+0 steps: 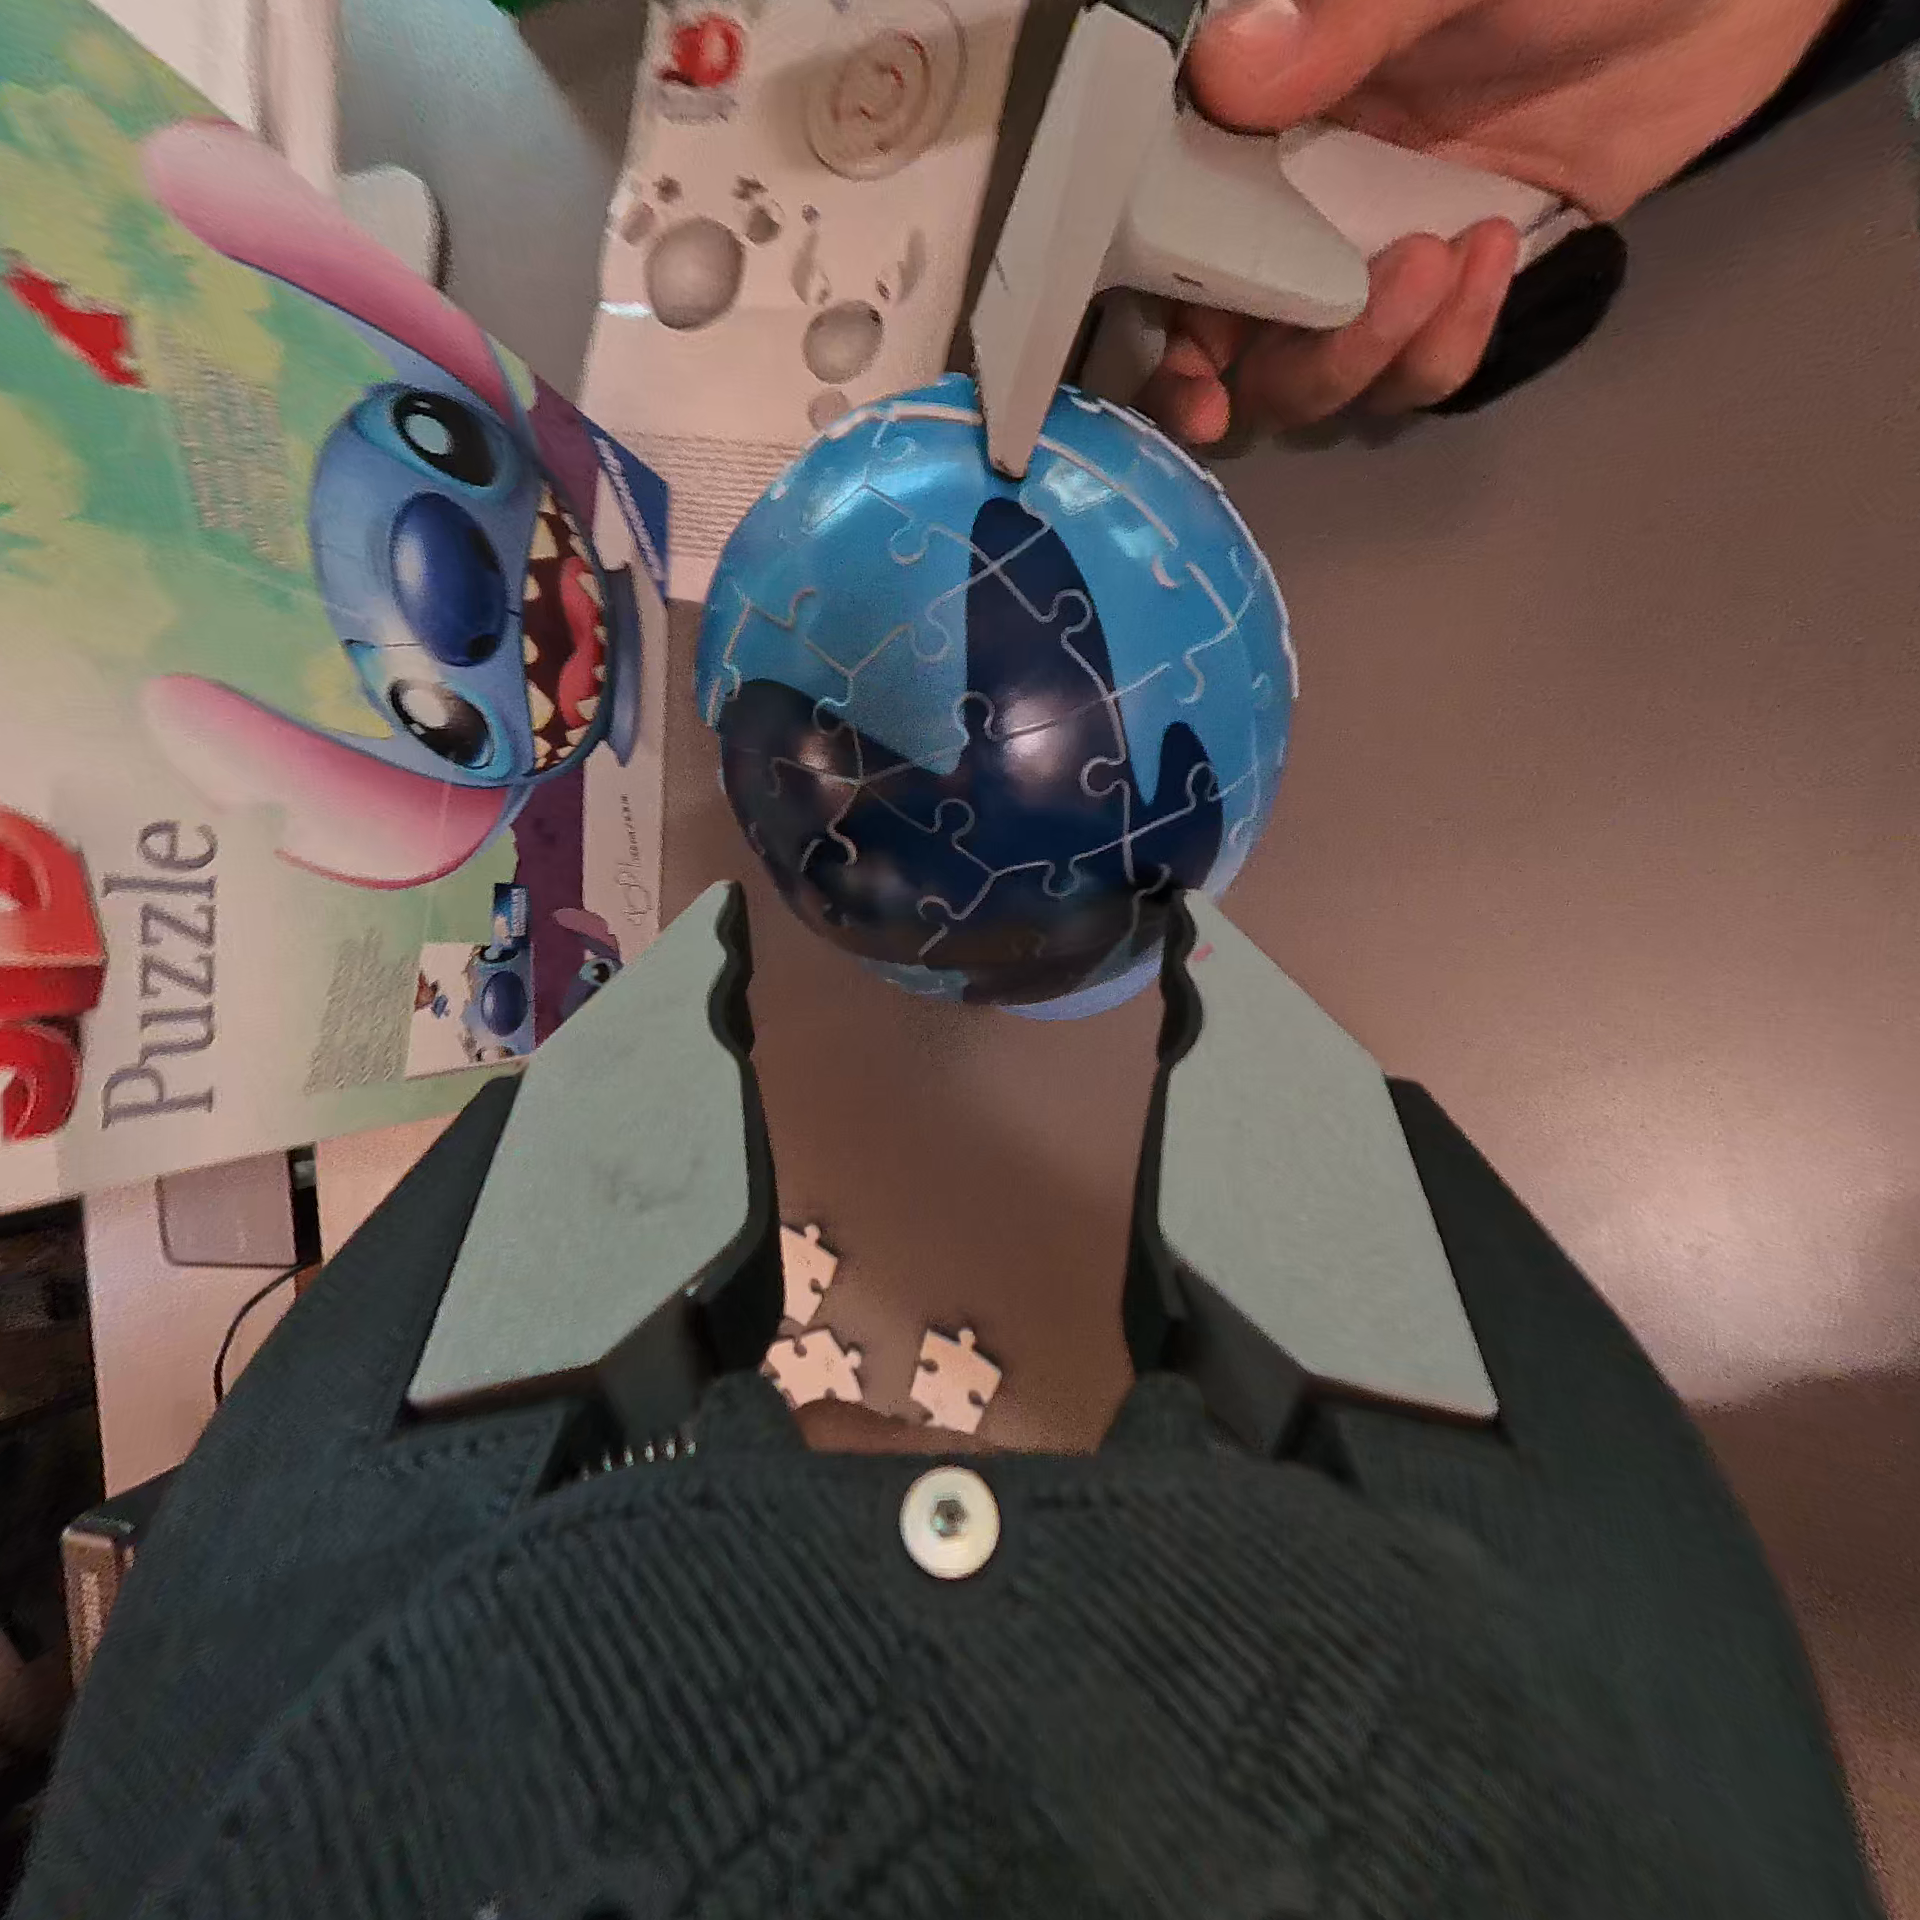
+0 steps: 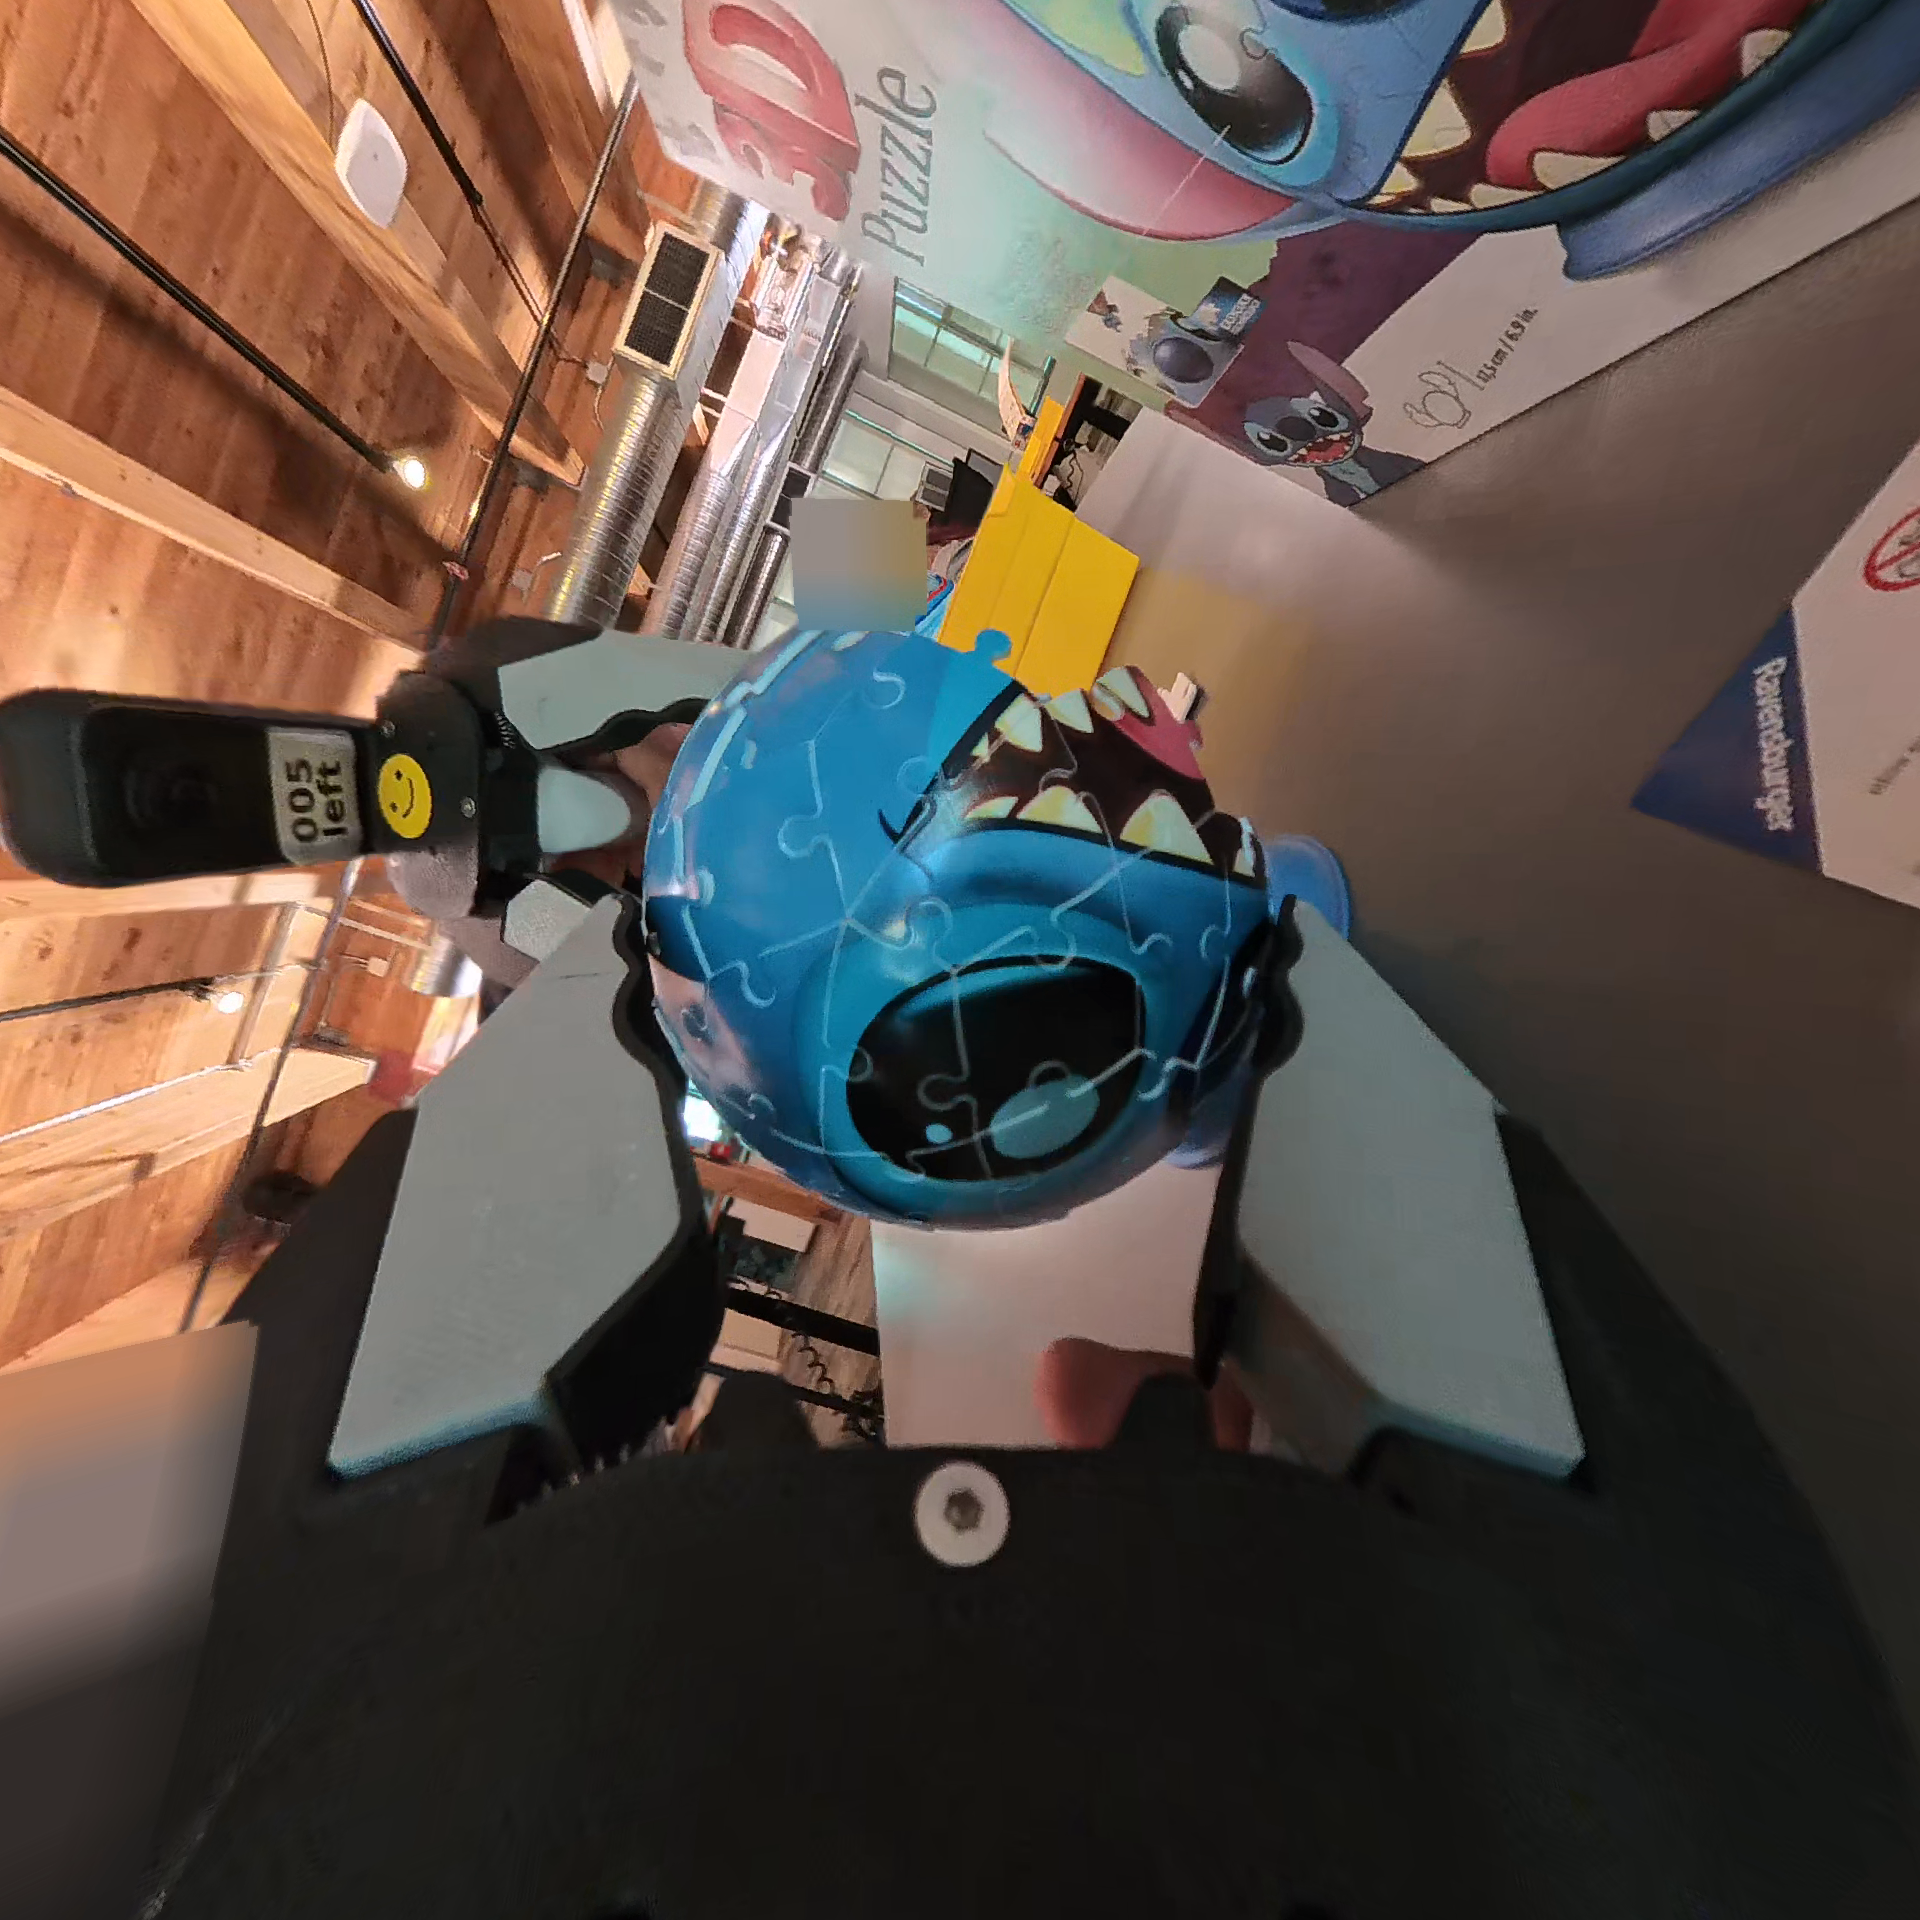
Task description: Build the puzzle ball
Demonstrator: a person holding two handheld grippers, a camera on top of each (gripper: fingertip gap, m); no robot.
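The puzzle ball [image 2: 935, 935] is a glossy blue sphere of interlocked pieces, printed with a toothy mouth and a large dark eye. My right gripper [image 2: 956, 935] is shut on it, one finger on each side, and holds it above the table. In the left wrist view the ball [image 1: 987, 707] shows its blue and navy side, with one right finger [image 1: 1029, 291] pressed on its top. My left gripper [image 1: 954, 914] is open, its tips just under the ball. It also shows in the right wrist view [image 2: 561, 800], beside the ball. Three loose pieces [image 1: 883, 1351] lie white side up.
The puzzle box [image 1: 260, 623] lies to the left on the grey-brown table [image 1: 1558, 831], and shows again in the right wrist view [image 2: 1143, 156]. A white instruction sheet [image 1: 790, 208] lies behind the ball. A hand [image 1: 1455, 156] holds the right gripper. A white-and-blue box [image 2: 1849, 727] stands at right. Some 7 centimetres of space lies between my two pairs of fingers.
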